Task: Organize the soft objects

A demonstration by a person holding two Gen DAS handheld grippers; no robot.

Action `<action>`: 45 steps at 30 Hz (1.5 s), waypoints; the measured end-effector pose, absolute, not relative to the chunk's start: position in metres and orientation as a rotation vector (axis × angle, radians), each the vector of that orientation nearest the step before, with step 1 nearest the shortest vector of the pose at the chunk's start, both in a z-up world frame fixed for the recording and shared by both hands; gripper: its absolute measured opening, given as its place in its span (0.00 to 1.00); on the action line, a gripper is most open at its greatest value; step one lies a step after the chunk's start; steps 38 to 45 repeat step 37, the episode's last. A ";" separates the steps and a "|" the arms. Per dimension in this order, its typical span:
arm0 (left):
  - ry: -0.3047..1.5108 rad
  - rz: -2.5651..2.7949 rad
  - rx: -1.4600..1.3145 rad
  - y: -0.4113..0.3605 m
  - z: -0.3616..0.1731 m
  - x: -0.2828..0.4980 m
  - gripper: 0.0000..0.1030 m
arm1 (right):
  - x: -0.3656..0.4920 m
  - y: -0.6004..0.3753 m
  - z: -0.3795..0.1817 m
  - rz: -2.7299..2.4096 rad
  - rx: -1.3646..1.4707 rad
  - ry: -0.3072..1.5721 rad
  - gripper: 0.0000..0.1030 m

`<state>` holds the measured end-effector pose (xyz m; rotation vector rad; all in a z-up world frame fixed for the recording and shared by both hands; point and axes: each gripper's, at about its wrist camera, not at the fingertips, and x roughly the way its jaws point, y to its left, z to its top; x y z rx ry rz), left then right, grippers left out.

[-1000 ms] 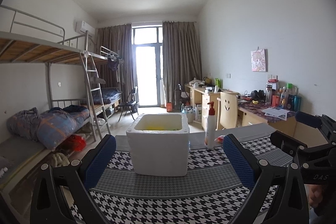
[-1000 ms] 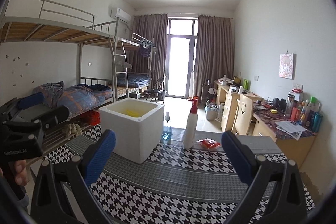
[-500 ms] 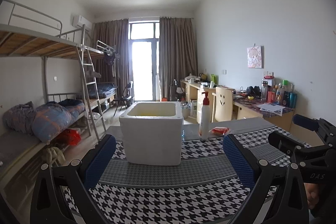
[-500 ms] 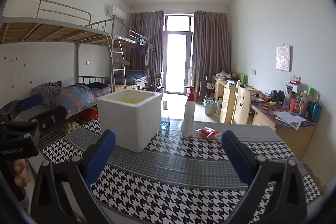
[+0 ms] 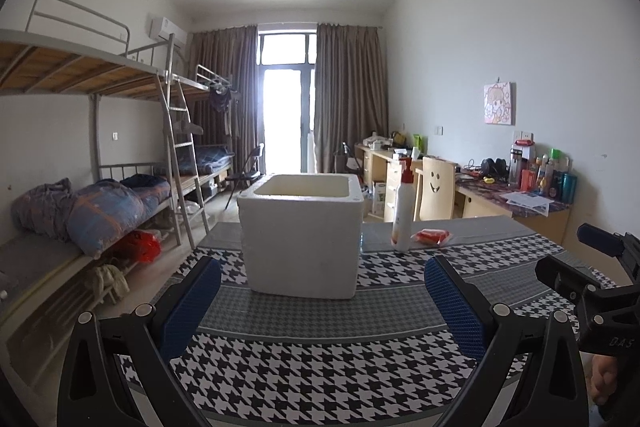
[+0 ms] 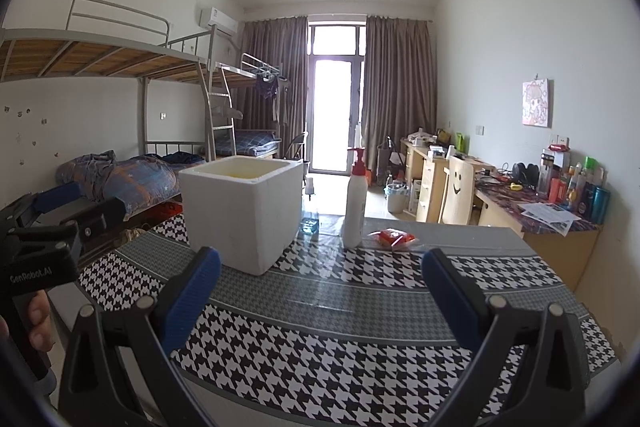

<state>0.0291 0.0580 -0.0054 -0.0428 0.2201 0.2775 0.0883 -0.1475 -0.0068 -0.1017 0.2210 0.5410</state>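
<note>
A white foam box stands open-topped on the houndstooth tablecloth. Its inside is hidden from this height. A small red soft packet lies on the cloth behind a white pump bottle. My left gripper is open over the near table, well short of the box, nothing between its blue pads. My right gripper is open too, empty, with the box ahead to its left. Each gripper also shows at the edge of the other's view.
A small glass bottle stands behind the box. Bunk beds with bedding line the left wall. Desks, a wooden chair with a smiley face and several bottles fill the right side. A hand holds the left gripper's handle.
Both cameras have dropped lower and tilted up. The box rim now hides the yellow inside that showed earlier. Both grippers stay open and empty.
</note>
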 end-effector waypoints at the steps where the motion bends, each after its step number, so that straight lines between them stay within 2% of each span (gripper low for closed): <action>1: 0.223 0.281 -0.040 0.058 -0.007 0.029 0.99 | 0.088 -0.148 -0.009 0.540 -0.103 0.222 0.99; 16: 0.236 0.291 -0.056 0.059 -0.018 0.027 0.99 | 0.093 -0.150 -0.034 0.525 -0.082 0.280 0.99; 45: 0.279 0.277 -0.045 0.059 -0.037 0.027 0.99 | 0.083 -0.151 -0.040 0.521 -0.075 0.262 0.99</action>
